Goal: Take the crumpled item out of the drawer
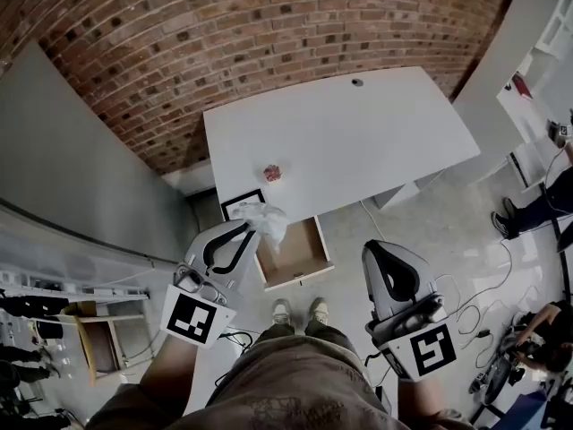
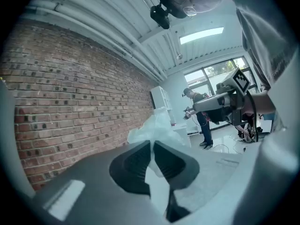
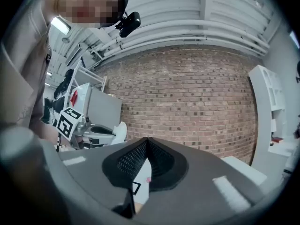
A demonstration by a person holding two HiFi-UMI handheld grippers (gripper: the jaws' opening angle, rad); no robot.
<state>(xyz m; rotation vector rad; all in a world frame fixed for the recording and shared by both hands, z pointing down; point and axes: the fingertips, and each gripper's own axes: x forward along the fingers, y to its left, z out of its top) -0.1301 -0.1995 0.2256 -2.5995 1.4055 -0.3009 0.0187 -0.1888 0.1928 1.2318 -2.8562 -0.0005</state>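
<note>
Crumpled item (image 2: 157, 130): thin, white, semi-translucent sheet, heavily creased; probably plastic film or tissue, but the view is too soft to settle it. Drawer (image 1: 300, 254): pale bare wood inside, matt. Table (image 1: 358, 133): white top, smooth, matt. Wall (image 1: 224, 25): red brick, rough, with recessed mortar joints. Floor (image 1: 430, 222): pale, polished, reflective. Left gripper (image 1: 253, 228) and right gripper (image 1: 378, 247): grey moulded shells, smooth satin plastic. Black pads (image 3: 132, 161): finely dimpled, rubber-like.

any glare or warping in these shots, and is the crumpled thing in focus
Head view: strong fisheye bows the brick wall and the desk edges. Left gripper view: the ceiling light blows out white; the crumpled item looks soft, close to the lens. Right gripper view: dark corners, otherwise even light.
</note>
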